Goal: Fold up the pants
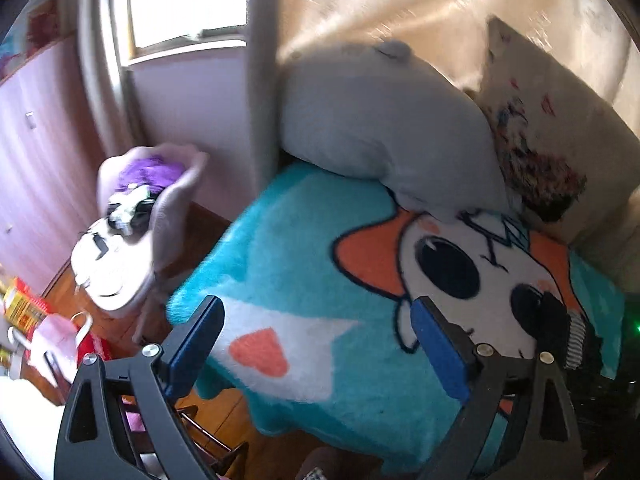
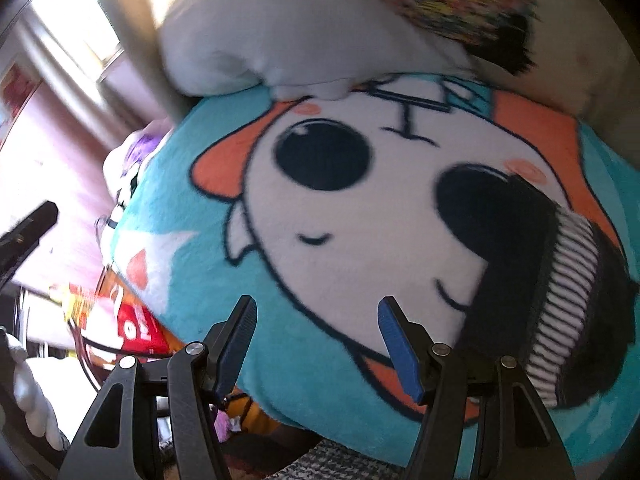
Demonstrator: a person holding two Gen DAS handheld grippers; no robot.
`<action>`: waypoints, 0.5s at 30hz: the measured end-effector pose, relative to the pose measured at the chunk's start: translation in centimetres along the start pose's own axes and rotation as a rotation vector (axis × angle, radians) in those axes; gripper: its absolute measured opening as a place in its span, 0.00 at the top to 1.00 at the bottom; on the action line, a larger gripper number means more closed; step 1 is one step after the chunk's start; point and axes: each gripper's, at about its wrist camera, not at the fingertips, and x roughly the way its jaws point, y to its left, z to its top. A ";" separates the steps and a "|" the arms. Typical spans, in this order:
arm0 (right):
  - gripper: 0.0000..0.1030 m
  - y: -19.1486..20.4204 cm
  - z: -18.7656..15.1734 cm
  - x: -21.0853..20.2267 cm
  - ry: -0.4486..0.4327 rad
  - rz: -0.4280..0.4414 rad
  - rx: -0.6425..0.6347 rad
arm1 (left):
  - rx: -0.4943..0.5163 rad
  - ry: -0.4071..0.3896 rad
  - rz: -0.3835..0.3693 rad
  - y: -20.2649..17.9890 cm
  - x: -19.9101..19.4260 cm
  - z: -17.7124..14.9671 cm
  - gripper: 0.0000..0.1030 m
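Observation:
The pants (image 2: 560, 280) are a black bundle with a black-and-white striped waistband, lying on the right side of a turquoise cartoon blanket (image 2: 328, 360) on the bed. In the left wrist view they (image 1: 568, 332) show at the far right. My right gripper (image 2: 318, 308) is open and empty, hovering over the blanket just left of the pants. My left gripper (image 1: 316, 308) is open and empty, above the blanket's left part, well left of the pants.
A grey pillow (image 1: 380, 120) and a patterned pillow (image 1: 532, 128) lie at the bed's head. Left of the bed stand a chair with plush toys (image 1: 132, 216), boxes and bags (image 1: 36, 320) on a wooden floor, near a window (image 1: 188, 0).

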 end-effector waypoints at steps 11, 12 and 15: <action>0.33 -12.1 -5.6 -6.8 -0.151 -0.091 0.394 | 0.219 0.222 -0.245 -10.7 5.6 -1.9 0.09; 0.31 -13.5 -6.2 -7.6 -0.171 -0.099 0.431 | 0.239 0.225 -0.256 -11.8 5.6 -2.1 0.09; 0.27 -17.7 -7.6 -9.8 -0.233 -0.115 0.519 | 0.288 0.254 -0.313 -15.0 5.7 -2.8 0.09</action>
